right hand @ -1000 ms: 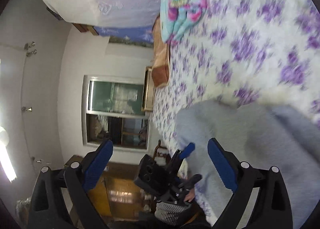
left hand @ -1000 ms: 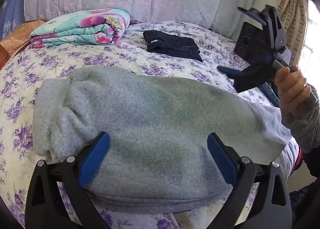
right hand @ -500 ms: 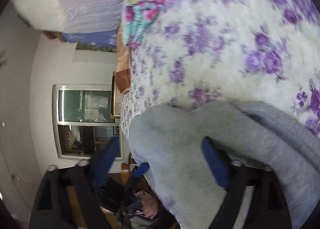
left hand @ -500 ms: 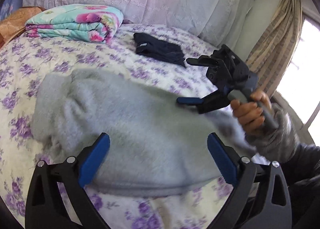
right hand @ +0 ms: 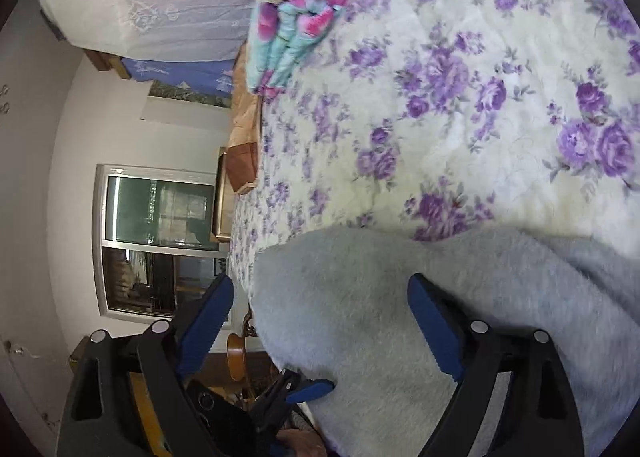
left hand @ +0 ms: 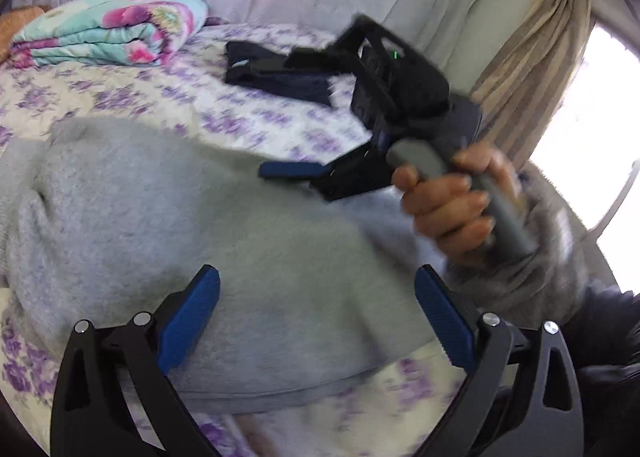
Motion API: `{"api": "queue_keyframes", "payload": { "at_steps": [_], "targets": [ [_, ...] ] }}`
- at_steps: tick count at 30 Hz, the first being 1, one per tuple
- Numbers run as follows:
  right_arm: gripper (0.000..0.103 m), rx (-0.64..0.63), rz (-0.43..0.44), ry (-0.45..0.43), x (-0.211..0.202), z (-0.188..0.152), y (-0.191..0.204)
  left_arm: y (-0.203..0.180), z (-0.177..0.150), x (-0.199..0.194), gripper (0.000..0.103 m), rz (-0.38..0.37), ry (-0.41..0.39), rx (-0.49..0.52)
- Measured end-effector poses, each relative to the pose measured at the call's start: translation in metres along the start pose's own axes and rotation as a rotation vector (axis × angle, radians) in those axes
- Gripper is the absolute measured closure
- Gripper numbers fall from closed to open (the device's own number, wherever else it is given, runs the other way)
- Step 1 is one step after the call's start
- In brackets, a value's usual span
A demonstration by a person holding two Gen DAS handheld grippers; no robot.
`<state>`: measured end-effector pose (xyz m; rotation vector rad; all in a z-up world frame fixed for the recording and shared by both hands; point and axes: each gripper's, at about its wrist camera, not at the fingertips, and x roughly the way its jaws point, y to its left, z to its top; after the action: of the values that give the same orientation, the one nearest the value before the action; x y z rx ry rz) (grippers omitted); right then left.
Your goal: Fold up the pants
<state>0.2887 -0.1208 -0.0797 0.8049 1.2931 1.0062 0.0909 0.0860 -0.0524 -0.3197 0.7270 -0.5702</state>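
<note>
Grey pants [left hand: 192, 225] lie bunched on the flowered bedspread [right hand: 460, 105]. Left gripper [left hand: 316, 313] and right gripper [right hand: 320, 321] — jaws spread, over the cloth; contact unclear — far pants end cut off, motion-blurred.

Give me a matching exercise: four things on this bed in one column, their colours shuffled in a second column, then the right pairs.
Things:
1. pants
2. folded blanket
3. small folded garment
4. bedspread

Colours:
A. cream with purple flowers
B. dark navy
C. light grey
D. turquoise with pink flowers

Pairs: 1-C, 2-D, 3-B, 4-A
</note>
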Motion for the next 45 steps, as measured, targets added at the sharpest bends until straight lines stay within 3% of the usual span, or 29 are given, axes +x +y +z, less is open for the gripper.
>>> {"api": "queue_keyframes", "payload": {
  "at_steps": [2,4,7,9,11,15,20,23,25,27,28,30,33,36,38,41,45],
  "targets": [
    [0.008,-0.038,0.041,-0.002,-0.008,-0.011,0.011,-0.004,0.005,-0.004,0.005,-0.046,-0.014,0.01],
    [0.007,-0.042,0.005,-0.035,-0.01,-0.016,0.008,-0.003,0.002,0.008,0.005,-0.034,0.035,0.012],
    [0.008,0.035,-0.063,-0.046,-0.002,-0.008,-0.026,0.0,-0.012,0.034,0.005,0.051,0.11,0.04],
    [0.009,0.062,0.001,-0.064,-0.008,-0.008,-0.037,-0.014,-0.021,0.039,0.005,0.125,0.099,0.142],
    [0.008,0.047,0.01,-0.092,-0.024,-0.018,-0.027,-0.023,-0.023,0.041,0.005,0.165,0.1,0.166],
    [0.008,-0.07,0.027,-0.148,-0.072,-0.058,-0.008,-0.027,-0.018,0.027,0.005,0.043,0.065,0.103],
    [0.008,-0.037,-0.007,-0.367,-0.17,-0.132,-0.037,-0.033,-0.016,0.035,0.005,-0.023,0.048,0.076],
    [0.005,-0.019,0.004,-0.485,-0.221,-0.171,-0.051,-0.029,-0.024,0.058,0.005,0.083,0.099,0.089],
    [0.004,0.001,-0.035,-0.556,-0.246,-0.186,-0.065,-0.035,-0.031,0.066,0.005,0.138,0.088,0.143],
    [0.004,0.079,-0.111,-0.626,-0.265,-0.185,-0.094,-0.042,-0.033,0.068,0.005,0.178,0.085,0.177],
    [0.005,0.121,-0.096,-0.642,-0.271,-0.18,-0.113,-0.041,-0.032,0.068,0.005,0.179,0.085,0.175],
    [0.007,0.145,-0.028,-0.638,-0.276,-0.17,-0.127,-0.038,-0.031,0.065,0.005,0.171,0.08,0.159],
    [0.006,0.114,-0.041,-0.63,-0.279,-0.166,-0.117,-0.036,-0.026,0.056,0.005,0.157,0.06,0.091],
    [0.006,0.052,0.022,-0.626,-0.288,-0.183,-0.101,-0.046,-0.019,0.036,0.005,0.06,0.016,0.045],
    [0.005,0.029,-0.01,-0.655,-0.3,-0.201,-0.09,-0.056,-0.012,0.033,0.005,0.047,0.005,0.052],
    [0.004,0.027,-0.08,-0.698,-0.318,-0.226,-0.084,-0.077,0.001,0.047,0.005,0.018,0.032,0.074],
    [0.004,0.052,-0.076,-0.743,-0.329,-0.246,-0.089,-0.123,0.027,0.095,0.005,0.009,0.08,0.12]
  ]
}}
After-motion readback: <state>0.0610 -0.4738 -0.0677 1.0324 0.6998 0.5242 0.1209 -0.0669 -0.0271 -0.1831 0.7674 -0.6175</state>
